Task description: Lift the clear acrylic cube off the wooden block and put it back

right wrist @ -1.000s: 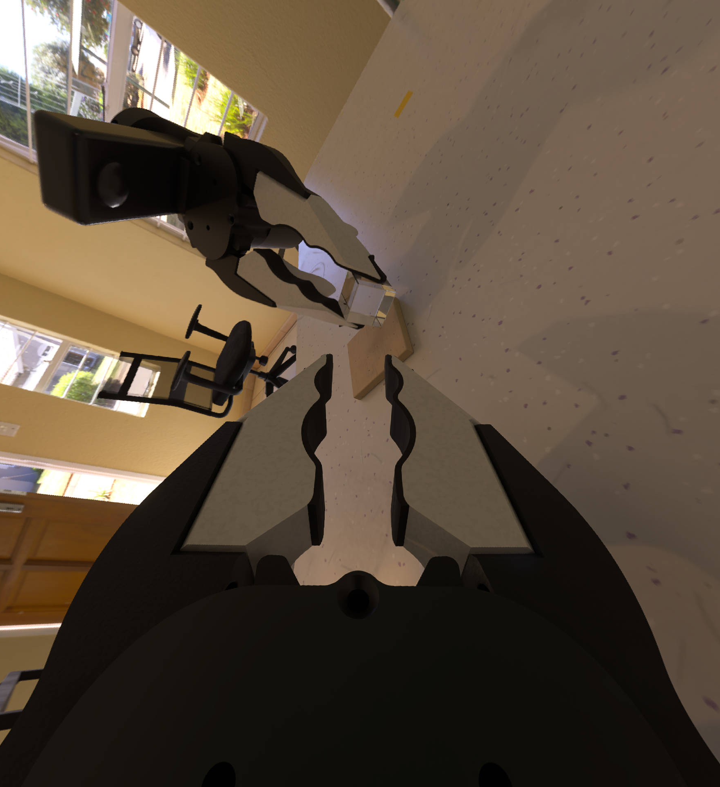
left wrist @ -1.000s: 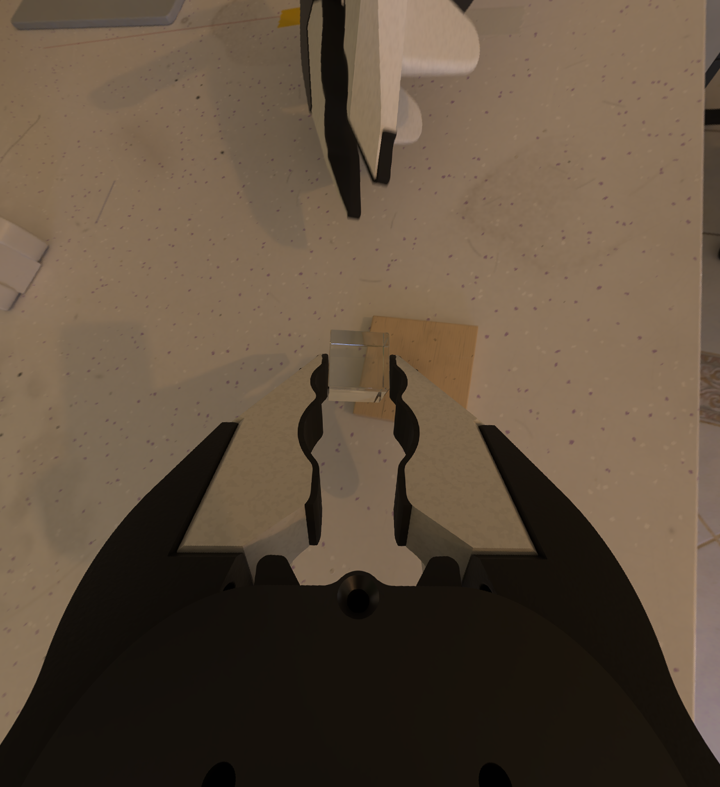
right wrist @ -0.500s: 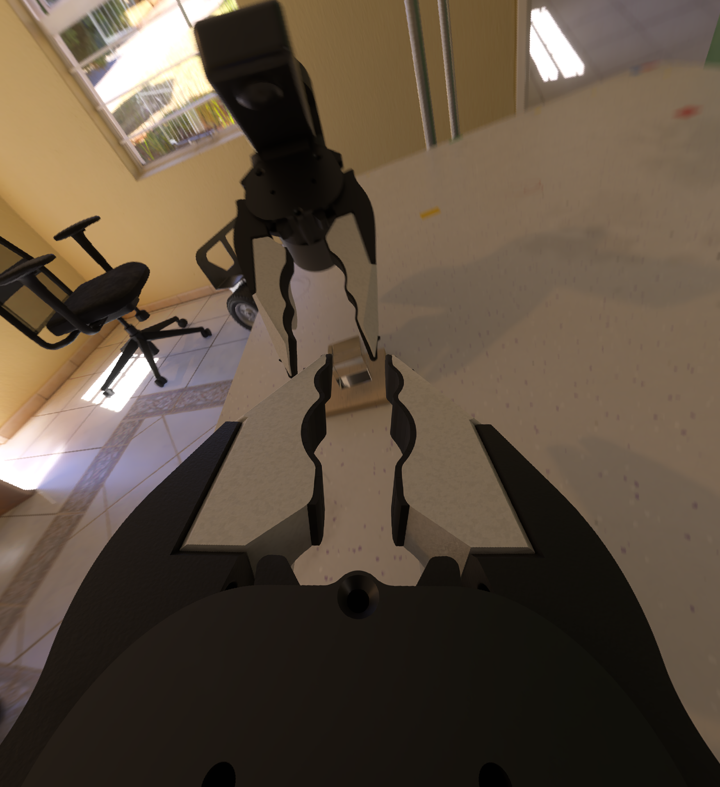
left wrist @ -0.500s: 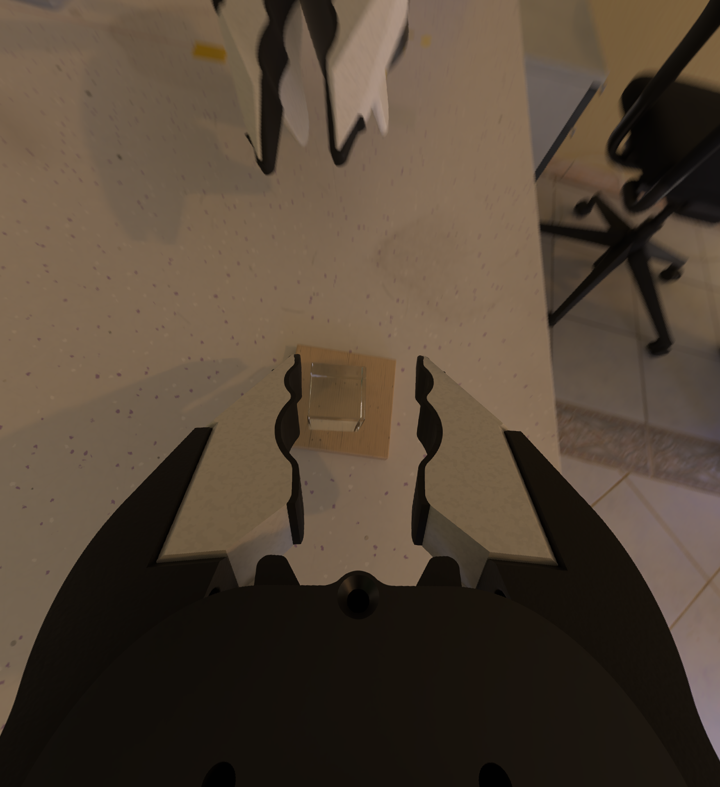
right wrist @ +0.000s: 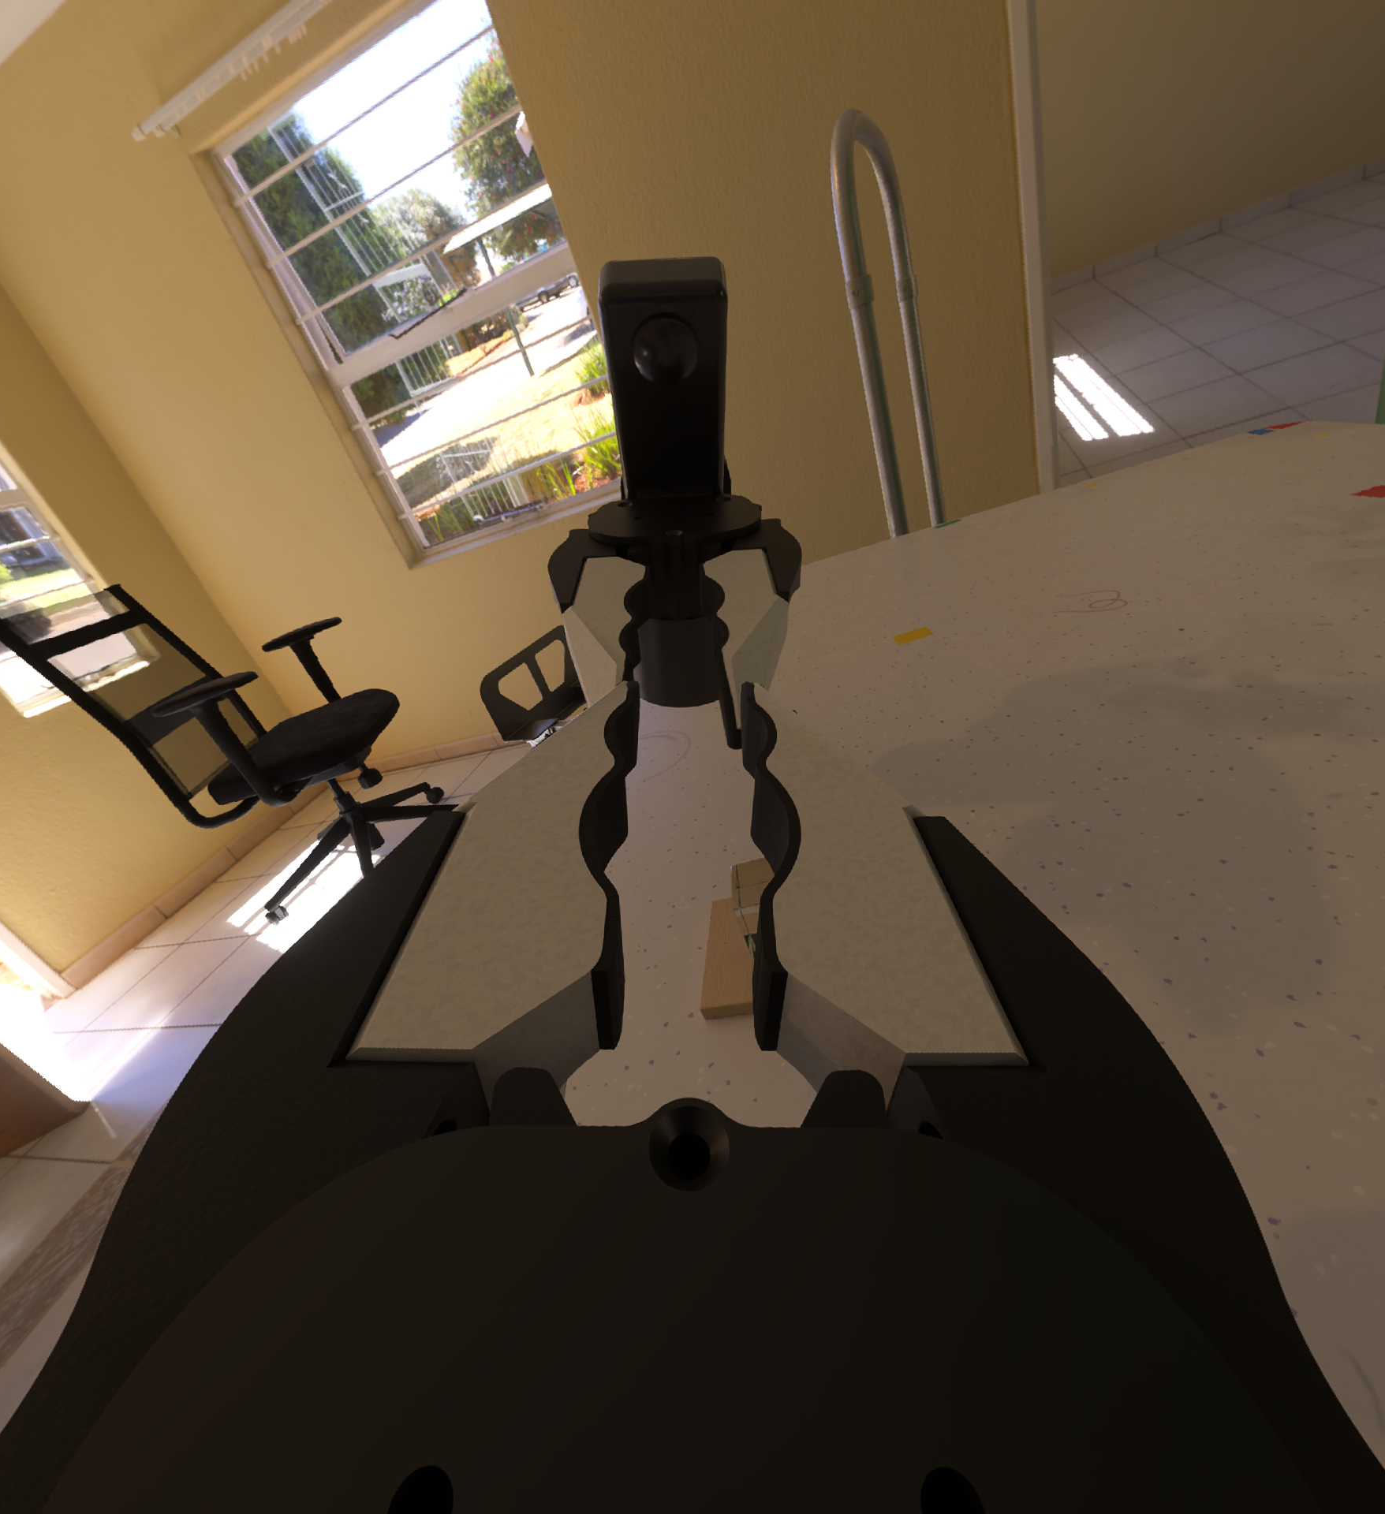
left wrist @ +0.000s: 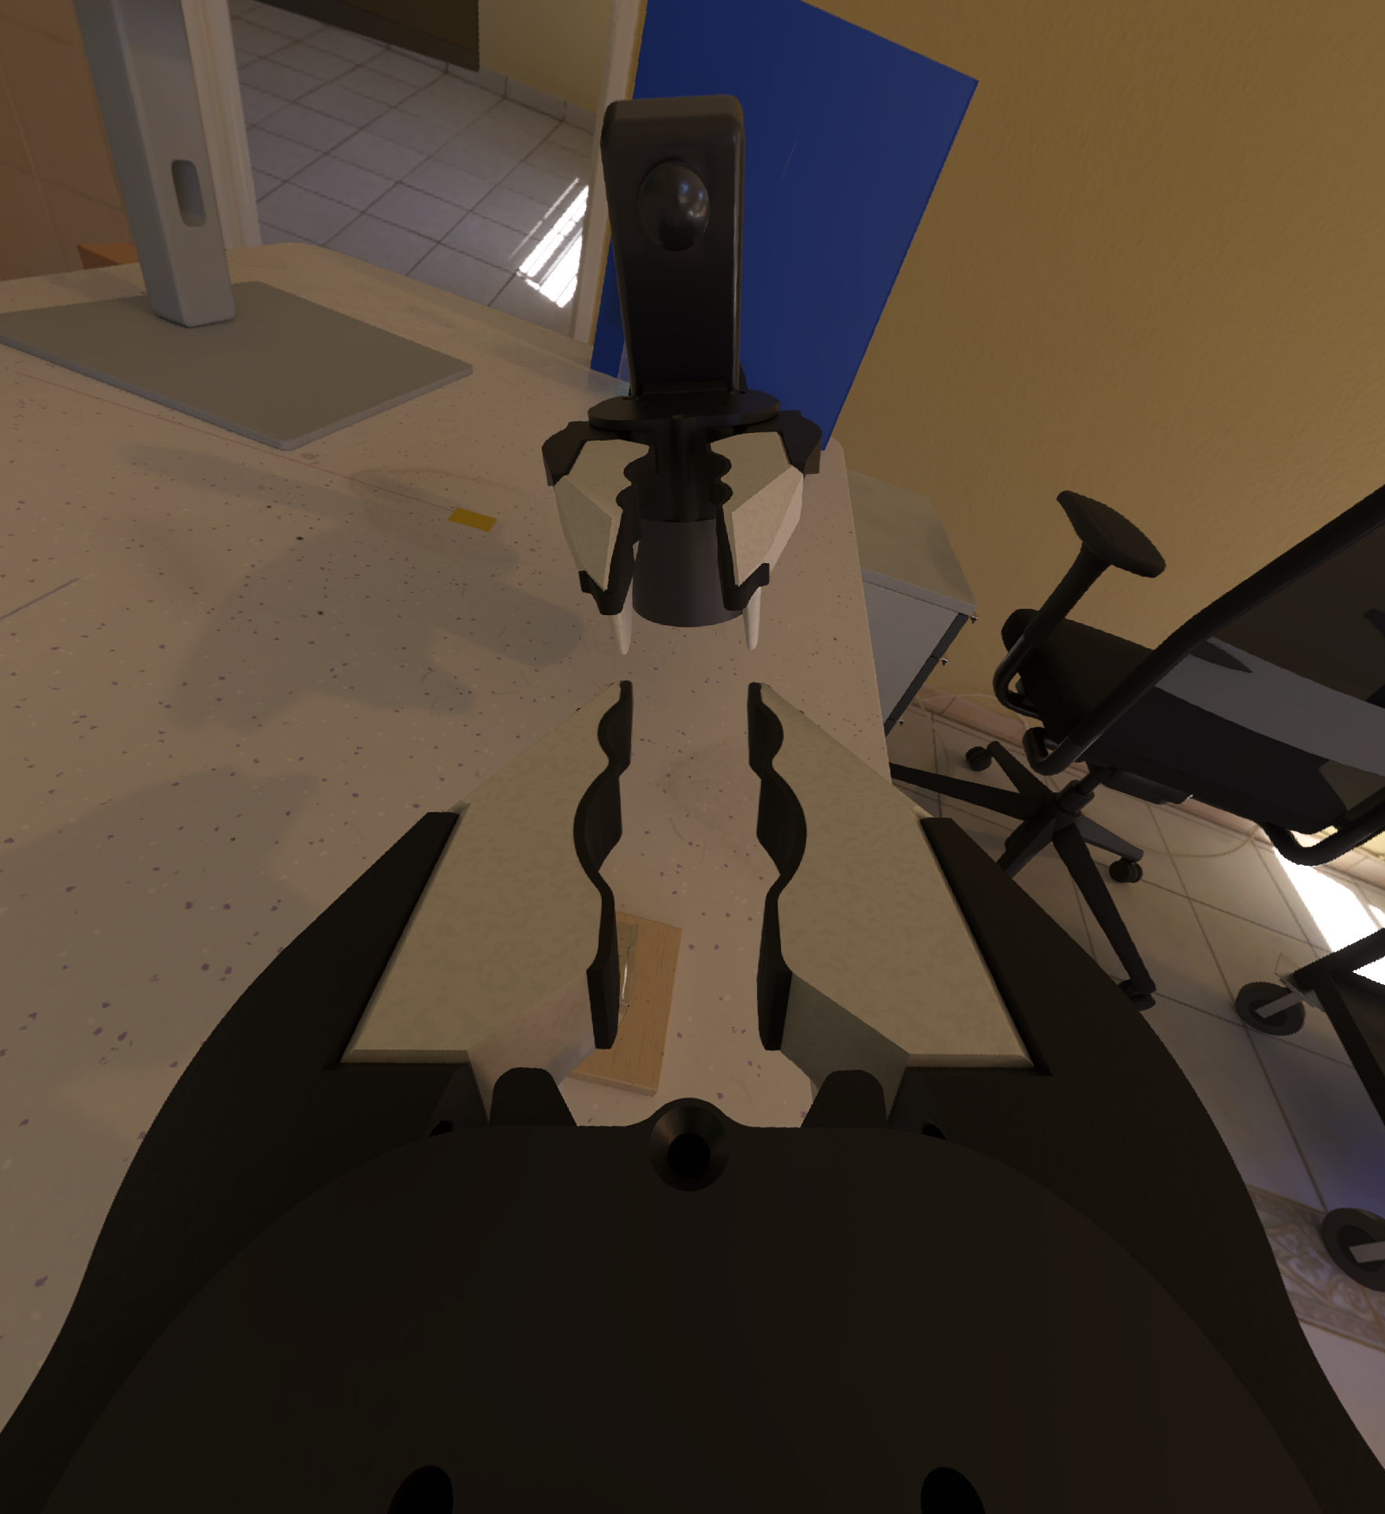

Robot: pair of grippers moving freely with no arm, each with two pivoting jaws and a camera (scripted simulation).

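Observation:
The clear acrylic cube (right wrist: 745, 889) rests on the flat wooden block (right wrist: 726, 963) on the speckled table (right wrist: 1164, 778). In the left wrist view the block (left wrist: 644, 1012) shows low between my fingers, and the cube (left wrist: 628, 967) is mostly hidden behind my left finger. My left gripper (left wrist: 689, 696) is open and empty, raised above and behind the block. My right gripper (right wrist: 689, 696) is open and empty too, on the block's other side. The two grippers face each other: the right one (left wrist: 687, 635) shows in the left wrist view, the left one (right wrist: 677, 655) in the right wrist view.
A grey monitor stand (left wrist: 214, 360) stands at the table's far left, with a blue panel (left wrist: 796, 205) behind. The table edge runs close to the block, with office chairs (left wrist: 1123, 680) (right wrist: 288, 737) on the tiled floor beyond. A yellow tape mark (left wrist: 472, 518) lies on the table.
My left gripper opened and let go of the cube onto the block. Both grippers then drew back and tilted up, so the block now sits low between the fingers.

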